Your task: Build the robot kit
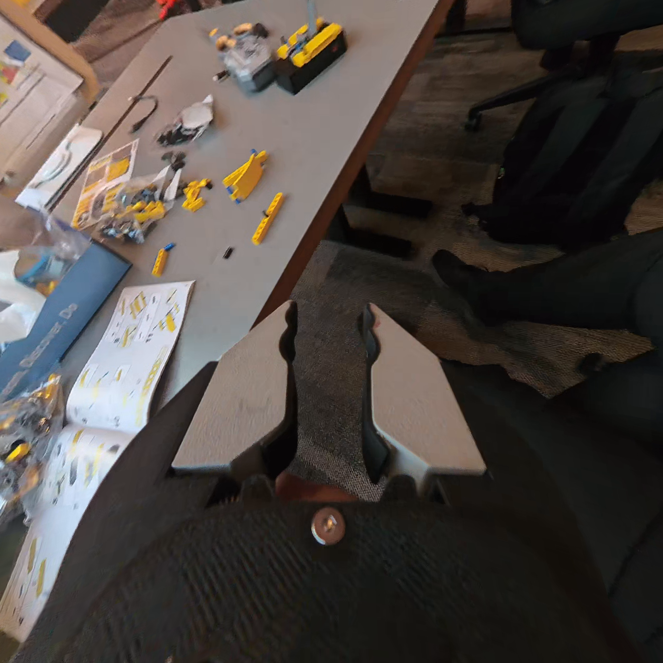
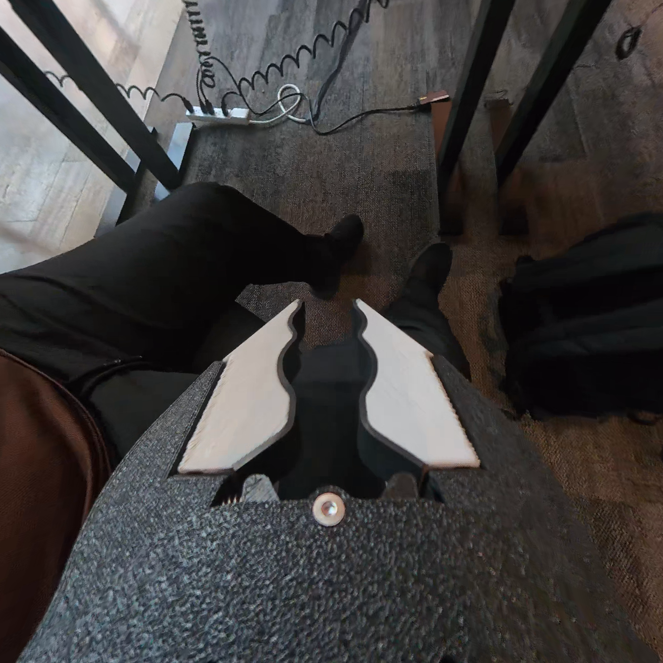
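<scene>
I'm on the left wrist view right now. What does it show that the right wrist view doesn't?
Left wrist only: the grey table with yellow building pieces, an open instruction booklet and the open left hand-held gripper off its edge.
Right wrist only: a white power strip, coiled cables, a black bag, the open right hand-held gripper.
Both: carpet and the person's dark-trousered legs.

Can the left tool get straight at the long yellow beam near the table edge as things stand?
Probably yes. The left tool hangs open and empty off the table edge, over carpet; the yellow beam lies alone on bare tabletop with nothing between.
</scene>
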Available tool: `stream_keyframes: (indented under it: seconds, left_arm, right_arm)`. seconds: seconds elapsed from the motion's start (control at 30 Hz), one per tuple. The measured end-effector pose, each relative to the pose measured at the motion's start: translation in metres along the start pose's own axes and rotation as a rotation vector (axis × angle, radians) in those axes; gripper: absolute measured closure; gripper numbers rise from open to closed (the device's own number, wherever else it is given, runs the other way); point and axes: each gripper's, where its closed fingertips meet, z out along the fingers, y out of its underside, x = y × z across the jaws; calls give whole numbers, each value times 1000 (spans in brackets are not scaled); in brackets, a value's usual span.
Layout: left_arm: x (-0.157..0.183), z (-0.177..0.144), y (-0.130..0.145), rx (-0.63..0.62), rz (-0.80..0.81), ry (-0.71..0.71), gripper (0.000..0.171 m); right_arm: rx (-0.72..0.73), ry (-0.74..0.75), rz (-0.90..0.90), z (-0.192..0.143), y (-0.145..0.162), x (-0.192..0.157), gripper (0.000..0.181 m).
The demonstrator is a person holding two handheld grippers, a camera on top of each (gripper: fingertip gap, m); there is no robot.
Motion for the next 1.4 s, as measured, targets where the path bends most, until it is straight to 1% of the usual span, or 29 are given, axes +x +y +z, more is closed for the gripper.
stream_keyframes:
  seconds: [0.13,0.23,0.3,0.37,0.43,0.5,0.57,0.6,0.63,0.67,0.73,0.8,0.9,0.97,1.0,1.03,1.07,1.17,1.3,1.4]
  left_arm:
    - [49,9,-32,51,85,99,135]
    - [96,19,-59,100,140,206,134]
    - [141,27,-76,141,145,328,133]
    - [202,38,-85,166,148,508,131]
    - [267,54,-79,163,177,677,131]
    - [326,74,-62,147,208,815,134]
    - [371,91,-36,100,251,904,137]
    - [389,93,-27,73,273,951,137]
    - [405,93,-25,72,294,989,137]
    - [417,93,-23,81,331,1005,137]
    - [431,108,-20,91,439,940,131]
    - [442,123,-17,97,512,892,130]
    - [460,140,-11,75,585,877,130]
    - [471,147,-16,63,590,867,129]
    - [477,147,-20,66,578,877,129]
    - [484,146,-24,71,563,887,129]
    - [490,145,-27,84,552,896,129]
    - [504,145,-41,172,503,899,135]
    - [518,149,-48,201,457,922,134]
    - [531,151,-49,213,438,989,136]
  right_arm:
    - [29,91,55,-38,23,7,156]
    - [60,158,103,-62,37,15,156]
    - [79,200,144,-78,46,21,156]
    - [96,244,185,-93,55,28,156]
    - [106,291,225,-107,66,35,156]
    - [117,344,254,-123,77,42,156]
    - [160,419,261,-143,80,50,157]
    - [186,454,265,-153,81,53,157]
    - [208,488,273,-161,83,56,156]
    - [220,510,284,-168,86,57,155]
    - [199,528,325,-173,101,58,148]
    - [136,564,369,-173,119,59,132]
    - [-7,695,387,-181,150,65,128]
    - [-90,784,425,-190,173,67,125]
    - [-110,807,449,-195,181,66,124]
    - [-119,824,471,-200,188,64,118]
    - [-120,840,493,-205,194,63,111]
    - [-79,876,572,-223,207,64,107]
    - [-33,961,757,-250,241,76,107]
    - [29,1024,882,-272,269,94,103]
